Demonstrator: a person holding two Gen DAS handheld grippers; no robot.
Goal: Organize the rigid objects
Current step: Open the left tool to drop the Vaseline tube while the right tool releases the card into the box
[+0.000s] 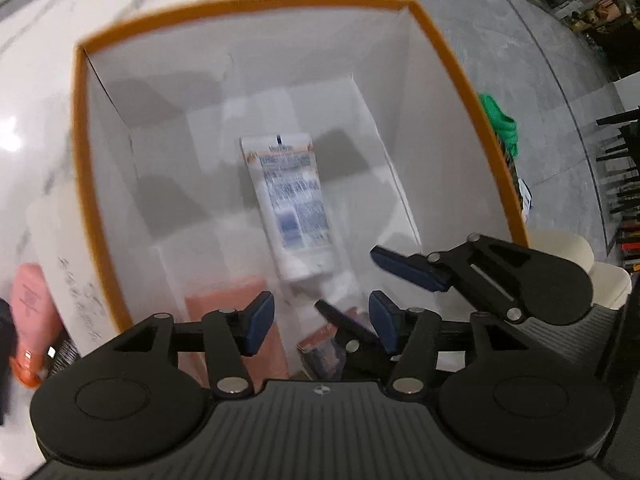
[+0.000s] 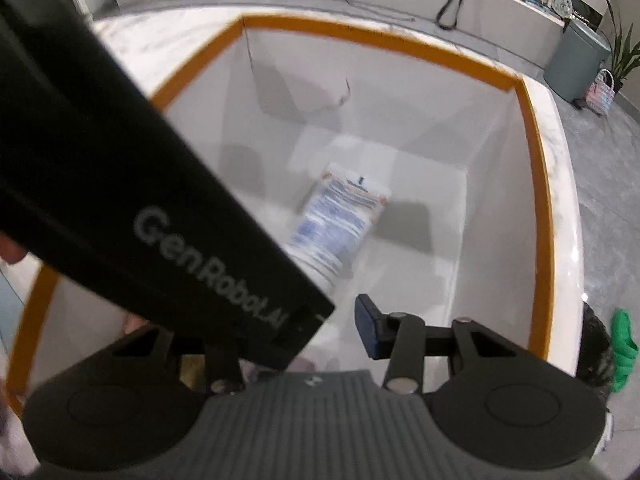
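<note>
Working from the left of the left wrist view, we see a pink bottle (image 1: 29,312) with an orange cap lying on the marble bench (image 1: 36,112), just outside the box (image 1: 82,168) with the orange rim. Inside the box, a flat pink item (image 1: 236,304) lies near the close wall. The left tool (image 1: 320,320) hangs above it, its pads set moderately wide and pressing on nothing.

The white tube (image 1: 292,204) lies flat in the middle of the box floor, beyond the tips of both tools and touching neither. A small reddish packet (image 1: 320,350) sits low between the left tool's pads, but we cannot tell whether anything grips it. The right tool (image 1: 346,278) reaches in from the right. Its two fingers are narrower yet apart, with bare box floor showing between them.

We judge the tube to be placed already, so the step in hand is getting clear of the box. The two tools cross closely, so we would lift one straight up first and keep its fingers away from the other's linkage and the rim. Then we would go for the pink bottle at the left.

Only the left wrist view shows the bottle outside, the pink item and packet, and both fingers of the right tool. In the right wrist view the left tool's black body hides one right finger. That view does show the far right corner of the box (image 2: 520,80), a green cloth (image 2: 622,344) beyond the rim, and the room behind.
</note>
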